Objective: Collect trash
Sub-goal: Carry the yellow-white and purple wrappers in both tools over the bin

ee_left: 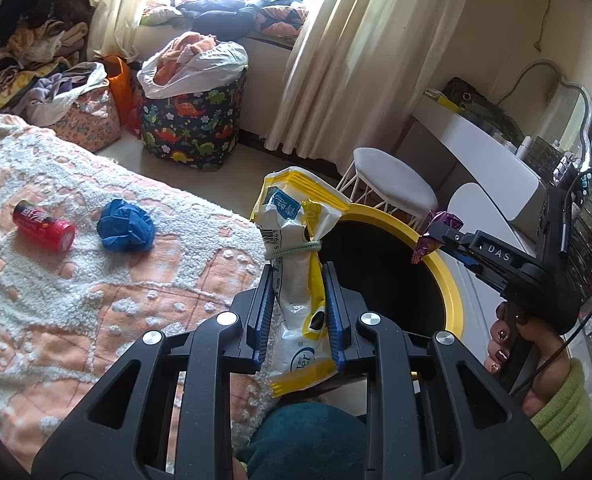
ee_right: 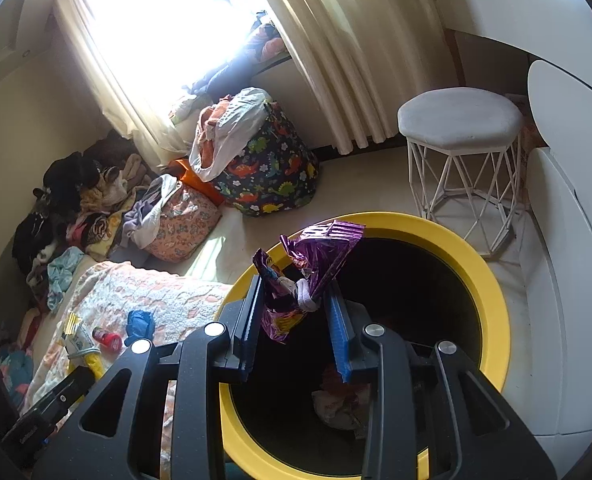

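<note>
Left tongs [ee_left: 297,280]: I am clamping the yellow-white wrapper [ee_left: 296,256] beside the bin's rim.
Right tongs [ee_right: 296,300]: I am gripping the purple wrapper [ee_right: 307,268] over the yellow-rimmed bin [ee_right: 475,264].
Bed [ee_left: 96,280]: red can [ee_left: 44,226] and blue wad [ee_left: 126,226] are lying left of my left tongs.

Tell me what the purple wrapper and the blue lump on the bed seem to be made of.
Purple wrapper: probably metallised plastic foil, glossy, with sharp shiny creases. Blue lump: likely thin plastic film or a glove, crumpled, with a dull sheen; I cannot be sure.

Bin [ee_right: 491,280] depths dark, its crumpled contents [ee_right: 341,404] indistinct behind tool arms.
</note>
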Motion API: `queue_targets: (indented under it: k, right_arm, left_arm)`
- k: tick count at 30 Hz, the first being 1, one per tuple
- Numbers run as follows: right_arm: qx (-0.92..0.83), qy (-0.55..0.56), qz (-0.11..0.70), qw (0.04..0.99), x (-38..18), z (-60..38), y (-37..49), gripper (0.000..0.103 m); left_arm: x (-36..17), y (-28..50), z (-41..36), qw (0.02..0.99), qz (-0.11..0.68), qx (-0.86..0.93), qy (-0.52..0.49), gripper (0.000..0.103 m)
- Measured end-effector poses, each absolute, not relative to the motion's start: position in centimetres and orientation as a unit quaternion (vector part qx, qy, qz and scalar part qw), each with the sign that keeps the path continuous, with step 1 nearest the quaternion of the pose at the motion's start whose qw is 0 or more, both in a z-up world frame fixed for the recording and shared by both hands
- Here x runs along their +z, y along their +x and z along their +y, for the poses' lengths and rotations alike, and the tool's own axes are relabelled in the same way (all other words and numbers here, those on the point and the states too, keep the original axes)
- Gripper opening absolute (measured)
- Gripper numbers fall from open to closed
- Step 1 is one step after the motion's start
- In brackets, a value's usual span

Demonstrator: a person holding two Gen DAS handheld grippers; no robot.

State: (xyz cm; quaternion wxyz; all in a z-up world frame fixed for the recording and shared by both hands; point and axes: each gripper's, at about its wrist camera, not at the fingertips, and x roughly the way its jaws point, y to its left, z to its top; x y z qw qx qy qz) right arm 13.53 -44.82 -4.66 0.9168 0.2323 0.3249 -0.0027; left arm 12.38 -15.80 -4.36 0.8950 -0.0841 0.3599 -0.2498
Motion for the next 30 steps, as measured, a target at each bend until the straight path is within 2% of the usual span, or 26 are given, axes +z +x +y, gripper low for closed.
queue_targets:
  k: [21,30]
  right_arm:
    - [-0.029,0.265,0.329,0.906,-5.4,-47.6,13.0,0.033]
    - [-0.028,0.282,0.327,0.902,-5.6,-48.6,13.0,0.037]
  left_arm:
    - [-6.3,12.2,-22.3,0.872,0.383,-0.304,-0.025,0.018]
    - [-7.7,13.4,-25.4,0.857,0.405,-0.319,-0.004,0.018]
